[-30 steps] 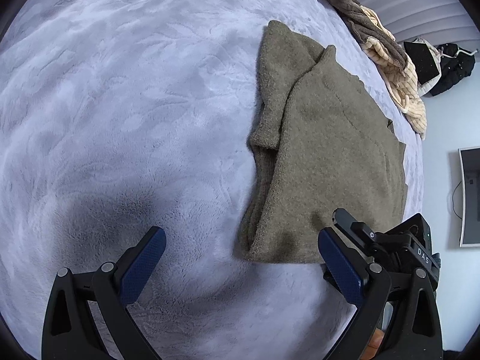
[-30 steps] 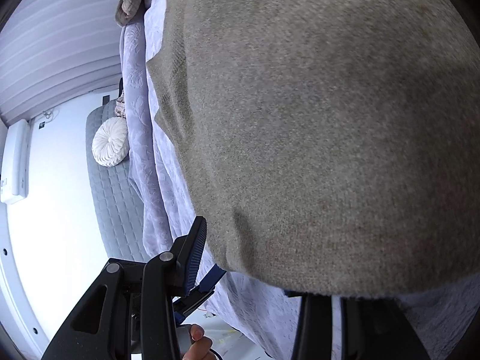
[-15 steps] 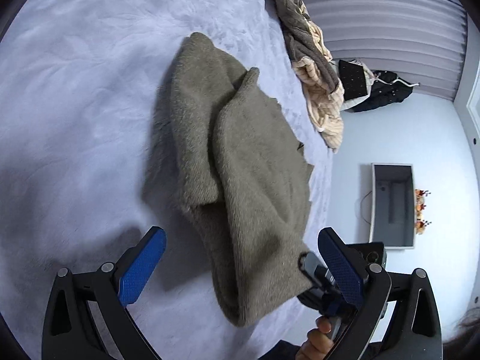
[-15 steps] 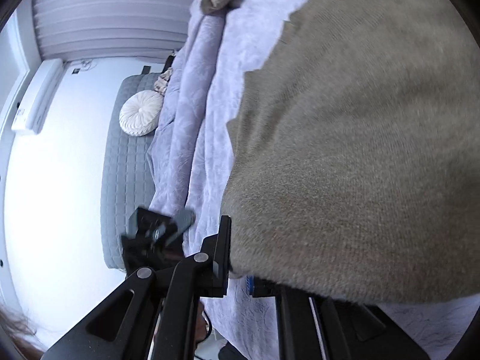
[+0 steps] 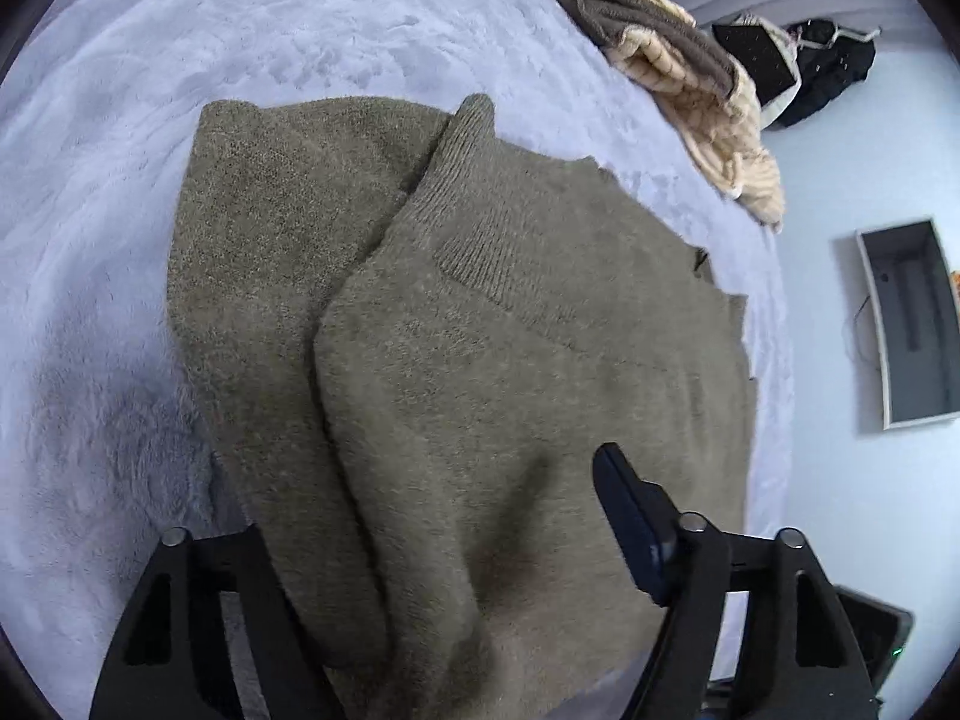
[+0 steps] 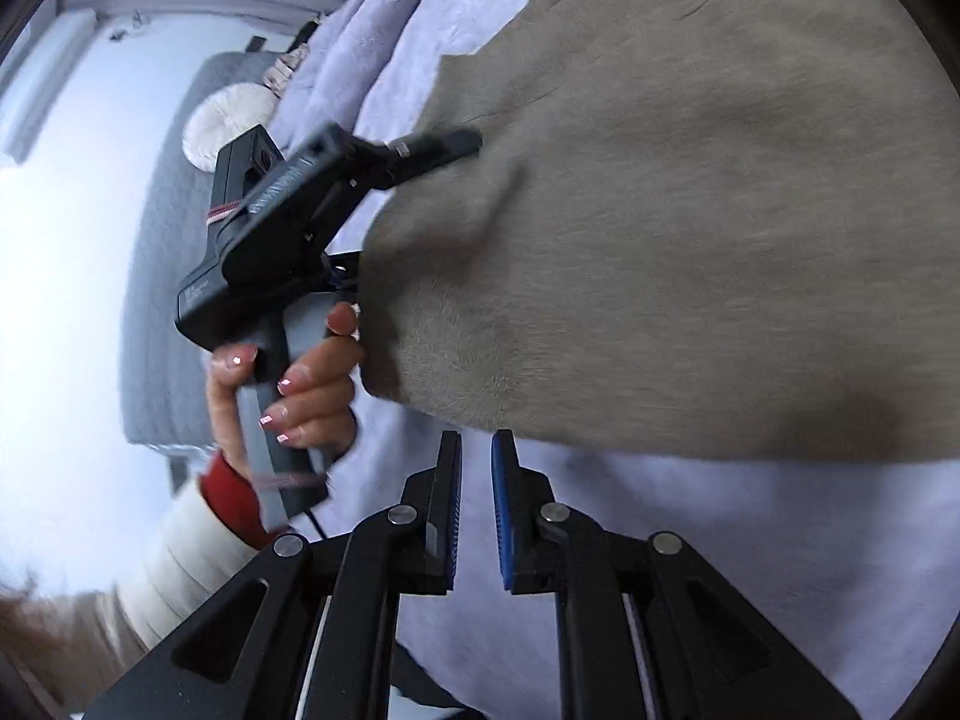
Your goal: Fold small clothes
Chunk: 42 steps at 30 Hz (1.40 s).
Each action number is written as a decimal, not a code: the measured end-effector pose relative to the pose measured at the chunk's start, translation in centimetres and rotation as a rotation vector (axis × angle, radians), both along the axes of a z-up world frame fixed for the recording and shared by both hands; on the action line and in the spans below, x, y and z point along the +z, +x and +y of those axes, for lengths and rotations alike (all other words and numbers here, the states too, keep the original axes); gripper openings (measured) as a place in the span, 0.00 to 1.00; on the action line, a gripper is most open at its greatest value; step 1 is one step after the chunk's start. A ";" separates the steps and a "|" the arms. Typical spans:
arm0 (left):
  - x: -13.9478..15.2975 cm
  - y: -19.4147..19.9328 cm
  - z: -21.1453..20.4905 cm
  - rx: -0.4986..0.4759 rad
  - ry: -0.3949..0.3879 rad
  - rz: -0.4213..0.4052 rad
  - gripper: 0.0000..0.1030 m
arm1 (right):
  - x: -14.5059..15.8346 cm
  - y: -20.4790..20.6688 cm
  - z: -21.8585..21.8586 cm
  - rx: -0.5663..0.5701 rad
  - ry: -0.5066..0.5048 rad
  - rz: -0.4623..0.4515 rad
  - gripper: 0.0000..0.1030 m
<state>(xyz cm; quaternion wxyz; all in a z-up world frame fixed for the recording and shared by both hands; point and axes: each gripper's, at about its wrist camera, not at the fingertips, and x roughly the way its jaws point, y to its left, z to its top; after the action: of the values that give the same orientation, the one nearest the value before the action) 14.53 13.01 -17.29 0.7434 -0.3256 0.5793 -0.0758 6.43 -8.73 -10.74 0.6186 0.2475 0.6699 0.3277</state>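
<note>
Olive sweater (image 5: 480,360) drapes over left gripper (image 5: 456,564), hiding one finger.

- The olive sweater (image 5: 480,372) drapes over the left gripper (image 5: 444,546), hiding its left fingertip; whether the closing pads already press the knit cannot be told.
- The sweater's near hem runs off the bottom of the left wrist view.
- In the right wrist view the sweater's far side is cut by the frame edge.
- The left hand (image 6: 294,384) is motion-blurred; its sleeve (image 6: 180,558) fades into the lower-left corner.
- The heap of knitwear (image 5: 678,72) is cropped at the top.
</note>
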 end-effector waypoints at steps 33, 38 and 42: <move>6.4 5.6 -33.5 -0.574 0.548 -0.239 0.19 | -6.2 -0.6 -19.5 -0.468 0.027 0.057 0.08; 9.8 4.7 -31.4 -0.551 0.513 -0.288 0.25 | -5.4 -0.1 -20.2 -0.493 0.038 0.030 0.11; 12.8 3.5 -29.4 -0.470 0.413 -0.380 0.90 | -4.7 1.6 -21.8 -0.567 0.102 0.010 0.28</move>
<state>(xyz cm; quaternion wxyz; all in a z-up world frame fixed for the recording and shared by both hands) 18.06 -16.39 -4.49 0.8499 -0.0066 0.4932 -0.1853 8.02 -30.53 -15.42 0.6690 0.4573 0.5595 0.1737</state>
